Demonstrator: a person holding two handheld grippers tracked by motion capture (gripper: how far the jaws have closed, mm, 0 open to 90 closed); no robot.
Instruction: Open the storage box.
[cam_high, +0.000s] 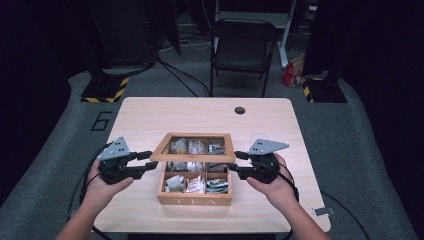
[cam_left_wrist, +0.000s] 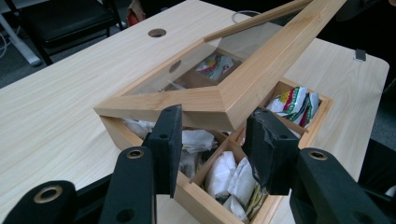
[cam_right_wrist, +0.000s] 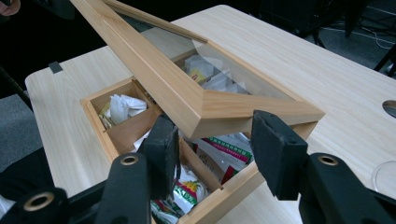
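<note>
Lid (cam_high: 193, 146) tilted up from the tea box (cam_high: 194, 200), its long side running along the table's (cam_high: 150, 115) near edge. Left gripper (cam_high: 148, 162) and right gripper (cam_high: 235, 162) each pinched a front corner.

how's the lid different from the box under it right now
The lid is tilted up at the front; the box sits flat on the table. The lid is a thin frame around a clear pane; the box is deeper, split into compartments of tea packets. Both are light wood.
</note>
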